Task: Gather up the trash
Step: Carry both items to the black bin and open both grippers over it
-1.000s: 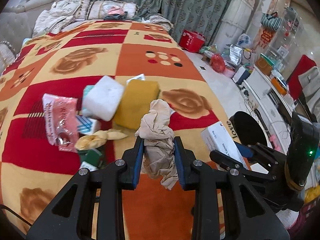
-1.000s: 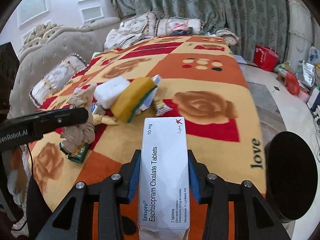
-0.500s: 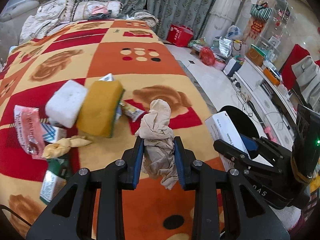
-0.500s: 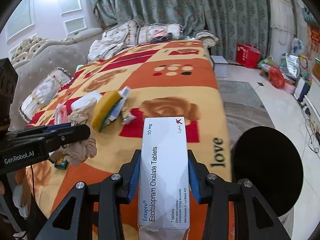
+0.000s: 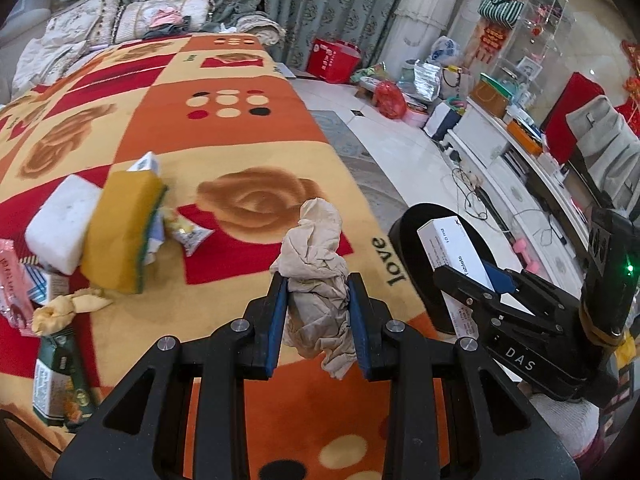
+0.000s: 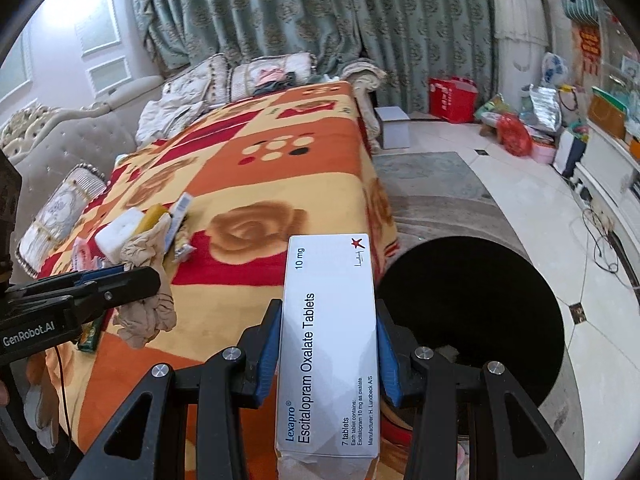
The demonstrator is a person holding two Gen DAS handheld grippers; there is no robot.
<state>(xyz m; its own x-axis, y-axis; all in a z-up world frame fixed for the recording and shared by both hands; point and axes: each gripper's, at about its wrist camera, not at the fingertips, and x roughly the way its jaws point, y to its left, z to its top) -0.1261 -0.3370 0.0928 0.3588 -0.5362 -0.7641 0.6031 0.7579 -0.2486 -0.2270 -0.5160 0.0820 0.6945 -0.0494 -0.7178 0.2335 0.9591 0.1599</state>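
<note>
My left gripper [image 5: 319,322] is shut on a crumpled beige tissue [image 5: 316,264] above the bed's front right corner. My right gripper [image 6: 326,354] is shut on a white tablet box [image 6: 328,344] and holds it beside the round black bin [image 6: 476,312] on the floor. In the left wrist view the right gripper [image 5: 476,280] holds the box [image 5: 452,252] over the bin [image 5: 420,248]. More trash lies on the blanket: a yellow sponge [image 5: 120,232], a white foam block [image 5: 60,222], a small wrapper [image 5: 188,234], a pink packet [image 5: 12,280], a green packet [image 5: 60,376].
The bed has an orange, red and yellow blanket [image 5: 224,128] with pillows [image 6: 256,76] at its head. A white tiled floor [image 6: 540,216] with cables, a red bag [image 6: 452,98] and clutter lies to the right. A white low cabinet [image 5: 520,168] runs along the right wall.
Both grippers have moved right, towards the bed's edge and the black bin, each still holding its item. The bin now looms larger in both views.
</note>
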